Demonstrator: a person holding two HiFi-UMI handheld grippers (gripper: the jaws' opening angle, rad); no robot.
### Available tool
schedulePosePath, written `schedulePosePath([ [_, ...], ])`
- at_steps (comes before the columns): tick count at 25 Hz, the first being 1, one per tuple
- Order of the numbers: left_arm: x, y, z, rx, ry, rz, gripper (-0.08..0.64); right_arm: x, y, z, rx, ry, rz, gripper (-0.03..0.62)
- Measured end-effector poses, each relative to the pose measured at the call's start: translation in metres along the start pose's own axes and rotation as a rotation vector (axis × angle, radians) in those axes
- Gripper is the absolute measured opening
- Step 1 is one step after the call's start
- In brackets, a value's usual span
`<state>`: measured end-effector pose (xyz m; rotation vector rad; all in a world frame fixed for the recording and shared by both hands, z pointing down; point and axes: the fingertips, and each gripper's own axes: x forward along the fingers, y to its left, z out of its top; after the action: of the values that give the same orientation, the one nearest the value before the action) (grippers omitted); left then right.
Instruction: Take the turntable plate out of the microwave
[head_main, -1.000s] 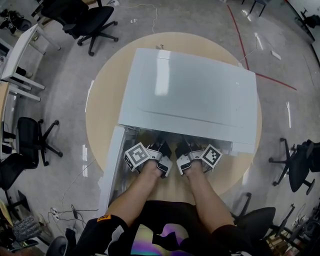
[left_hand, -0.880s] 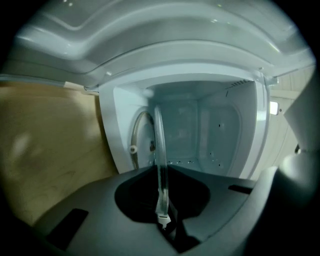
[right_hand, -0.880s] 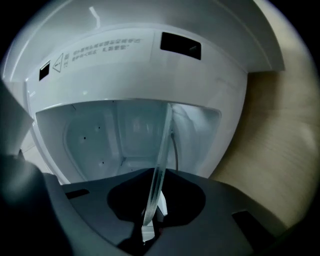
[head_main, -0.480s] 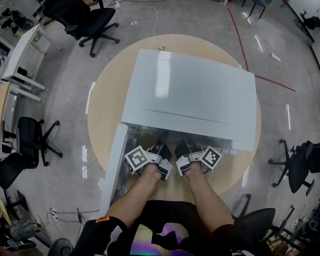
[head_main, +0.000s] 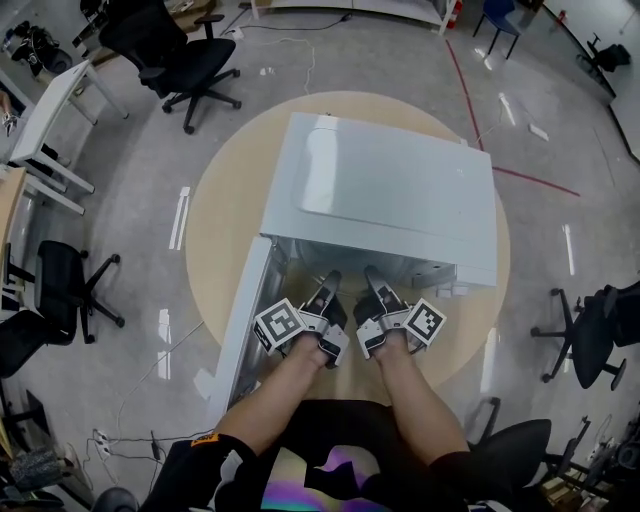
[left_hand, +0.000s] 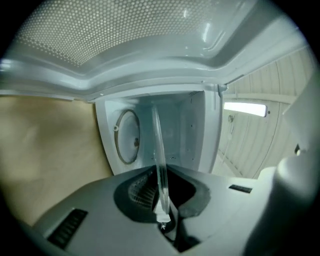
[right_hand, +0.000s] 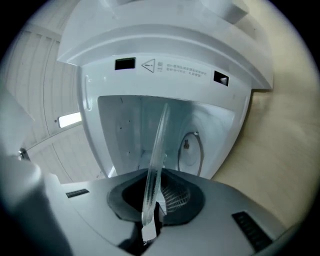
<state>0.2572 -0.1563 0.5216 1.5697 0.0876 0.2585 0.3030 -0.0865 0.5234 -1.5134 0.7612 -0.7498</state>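
**Markings, left to right**
- Left claw (head_main: 327, 290): it carries a black-and-white square-marker cube (head_main: 279, 323) on its outer side.
- White microwave (head_main: 390, 190): on the front frame above the cavity I see a warning triangle (right_hand: 148, 65) and one line of small print. The print is too fine for me to read. A black rectangular slot (right_hand: 125, 63) sits to the triangle's left.
- Right claw (head_main: 376, 288): it carries a matching marker cube (head_main: 424, 322).

**Hands**
- Left hand (head_main: 300, 345) and right hand (head_main: 392, 345) lie side by side on bare forearms.
- Both claws point about level into the cavity mouth. They are close together but not touching.

**Turntable plate** (left_hand: 159, 150)
- It is clear glass, and each gripper view shows it edge-on.
- The left claw is clamped on its near rim, and the right claw is clamped on the same rim beside it.
- The far part of the plate reaches into the cavity and is held off the cavity floor.
- A round recess (left_hand: 128, 136) with a small hub shows on the cavity floor, apart from the glass.

**Surroundings, left to right**
- A white desk (head_main: 45, 120).
- Two black office chairs (head_main: 60, 290) and (head_main: 175, 45).
- Loose cables (head_main: 130, 430) on the floor.
- The microwave door (head_main: 245, 320) is swung open just beside the left claw. Its perforated window fills the top of the left gripper view.
- A round wooden tabletop (head_main: 215, 230) carries the microwave.
- A red floor line (head_main: 470, 80).
- Another black chair (head_main: 600, 330) at far right.
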Motion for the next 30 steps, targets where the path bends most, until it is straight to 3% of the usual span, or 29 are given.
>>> schedulePosePath([
  [19, -0.095, -0.040, -0.068, 0.028, 0.074, -0.067, 0.071, -0.103, 0.053, -0.055, -0.092, -0.038, 0.027, 0.041],
  [30, -0.122, -0.049, -0.084, 0.055, 0.035, -0.073, 0.071, -0.123, 0.066, -0.072, -0.091, 0.024, 0.053, 0.041],
])
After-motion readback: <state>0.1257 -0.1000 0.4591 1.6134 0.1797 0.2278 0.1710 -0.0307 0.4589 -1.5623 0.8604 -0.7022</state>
